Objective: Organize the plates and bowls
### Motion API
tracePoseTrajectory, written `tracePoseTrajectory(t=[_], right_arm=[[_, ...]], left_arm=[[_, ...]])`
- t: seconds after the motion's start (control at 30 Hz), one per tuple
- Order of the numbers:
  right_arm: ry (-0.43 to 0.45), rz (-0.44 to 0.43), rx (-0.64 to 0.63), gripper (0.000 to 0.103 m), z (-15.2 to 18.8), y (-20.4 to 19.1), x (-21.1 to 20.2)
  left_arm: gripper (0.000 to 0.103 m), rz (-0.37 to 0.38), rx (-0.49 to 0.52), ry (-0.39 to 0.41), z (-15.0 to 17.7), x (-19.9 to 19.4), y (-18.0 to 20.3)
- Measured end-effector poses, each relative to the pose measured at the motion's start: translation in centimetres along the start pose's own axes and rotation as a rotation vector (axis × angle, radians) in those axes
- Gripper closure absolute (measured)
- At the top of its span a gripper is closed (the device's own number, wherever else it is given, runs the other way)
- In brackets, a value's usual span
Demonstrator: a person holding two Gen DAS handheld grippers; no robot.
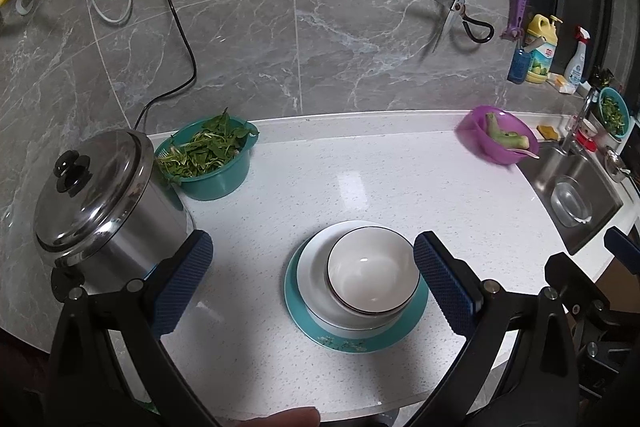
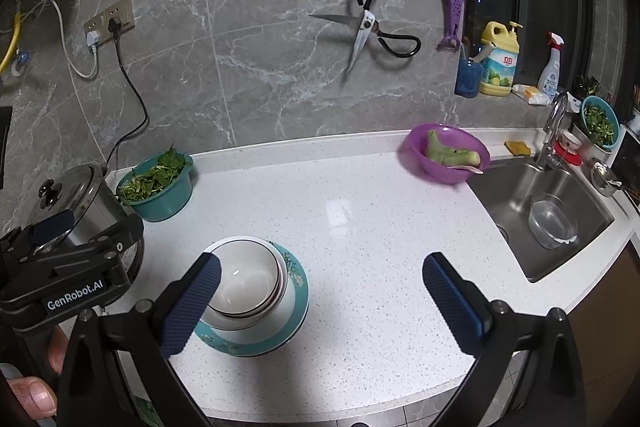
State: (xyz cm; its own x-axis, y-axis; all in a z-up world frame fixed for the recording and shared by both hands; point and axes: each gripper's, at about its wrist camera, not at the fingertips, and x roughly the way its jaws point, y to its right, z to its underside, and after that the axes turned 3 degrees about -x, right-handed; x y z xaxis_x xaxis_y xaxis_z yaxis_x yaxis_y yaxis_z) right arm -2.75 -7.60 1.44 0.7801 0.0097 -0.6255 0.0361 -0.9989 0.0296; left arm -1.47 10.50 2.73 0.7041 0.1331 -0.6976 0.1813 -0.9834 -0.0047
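A white bowl with a dark rim (image 1: 372, 277) sits nested in a white dish on a teal plate (image 1: 344, 341) near the front of the white counter. The same stack shows in the right wrist view, bowl (image 2: 246, 281) on teal plate (image 2: 298, 281). My left gripper (image 1: 314, 281) is open and empty, held above the counter, with the stack between its fingers toward the right one. My right gripper (image 2: 320, 297) is open and empty; its left finger (image 2: 192, 307) overlaps the stack's left edge.
A steel pot with a lid (image 1: 100, 203) stands at the left. A teal bowl of greens (image 1: 206, 155) and a purple bowl with vegetables (image 1: 498, 137) sit at the back. A sink (image 2: 548, 215) with a glass bowl lies to the right. Scissors and a cutting board hang on the wall.
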Motion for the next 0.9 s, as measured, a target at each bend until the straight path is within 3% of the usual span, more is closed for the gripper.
tracePoseTrajectory(t=[0.9], right_arm=[[-0.010,-0.002,-0.008,0.000,0.51,0.30,0.42]], left_arm=[[0.001,0.021,-0.001,0.003,0.34,0.11,-0.19]])
